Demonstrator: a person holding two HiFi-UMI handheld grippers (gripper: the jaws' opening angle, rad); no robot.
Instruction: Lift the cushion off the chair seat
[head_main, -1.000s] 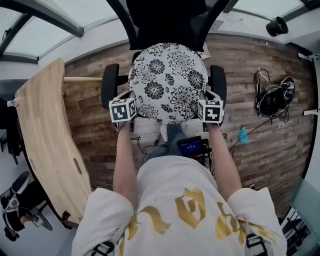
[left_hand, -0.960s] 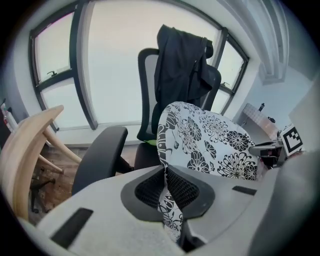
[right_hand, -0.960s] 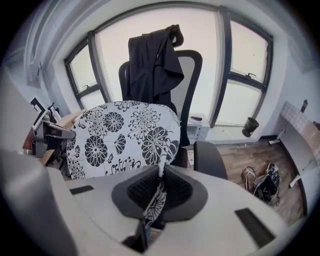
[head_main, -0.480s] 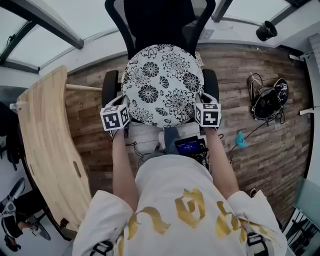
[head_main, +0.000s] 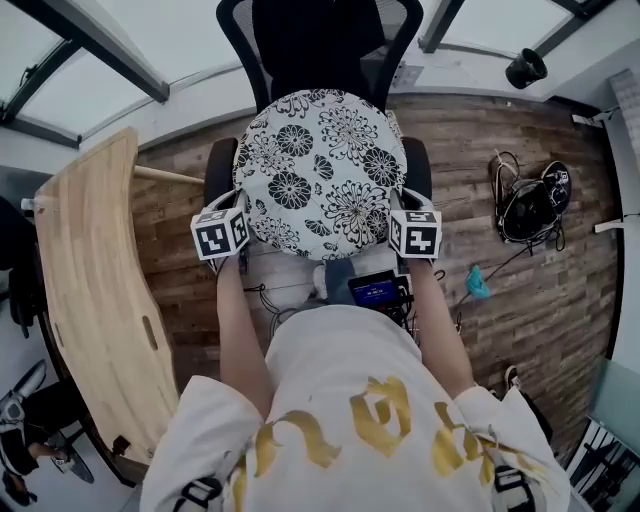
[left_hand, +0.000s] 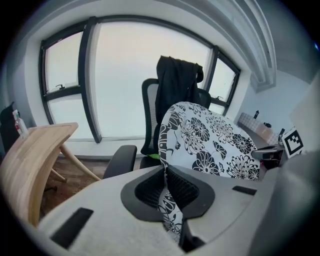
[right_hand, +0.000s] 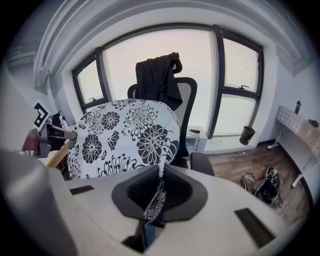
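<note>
A round white cushion (head_main: 320, 170) with black flower print hangs over the seat of a black office chair (head_main: 310, 45), held by its near edge on both sides. My left gripper (head_main: 240, 225) is shut on the cushion's left rim; in the left gripper view the cushion (left_hand: 210, 140) rises from between the jaws, its edge pinched flat. My right gripper (head_main: 398, 222) is shut on the right rim, and in the right gripper view the cushion (right_hand: 125, 137) spreads to the left with a thin fold of it clamped in the jaws. The chair seat itself is hidden under the cushion.
The chair's black armrests (head_main: 218, 172) flank the cushion; a dark jacket (right_hand: 157, 75) drapes the chair back. A curved wooden table (head_main: 95, 290) stands at the left. A bag and cables (head_main: 525, 205) lie on the wooden floor at the right. Windows line the far wall.
Both grippers have risen with the cushion pinched between them, and the cushion has come up and shifted toward the chair back. Both grips are unchanged.
</note>
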